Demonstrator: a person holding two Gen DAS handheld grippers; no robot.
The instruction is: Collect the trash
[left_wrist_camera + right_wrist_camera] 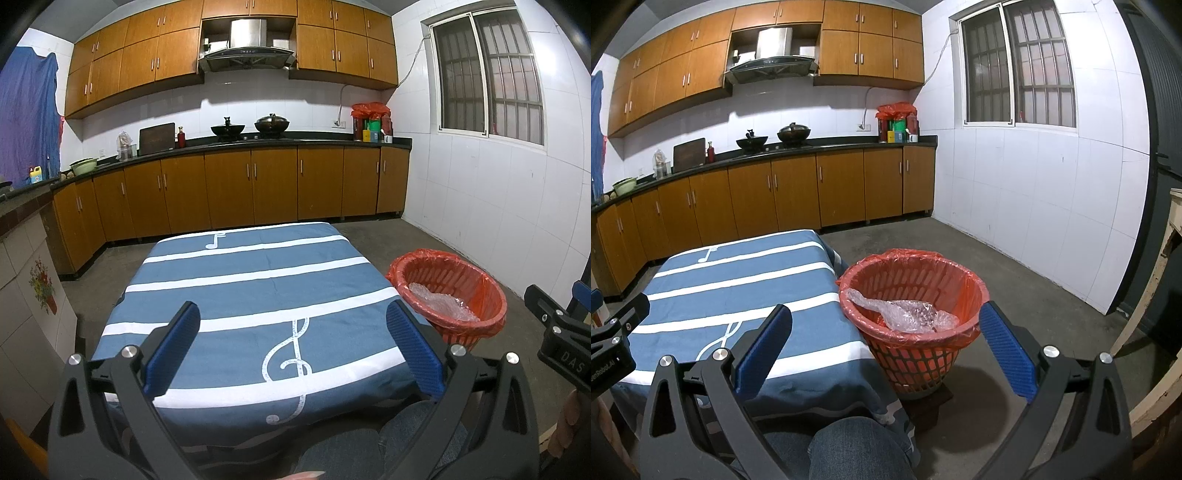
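While both tools hang above the near edge of the counter (pixel 258 295), each stands wide open with nothing between its blue pads. The left tool (pixel 291 347) points across the striped blue cloth with its treble clef. The right tool (pixel 886 347) points over the counter's right edge toward the bin (pixel 960 354), a red mesh basket lined with a red bag, standing on the floor just beside the counter. Crumpled clear plastic wrap (pixel 905 310) lies inside the bin. A knee (pixel 857 446) in blue jeans shows at the bottom of the right wrist view.
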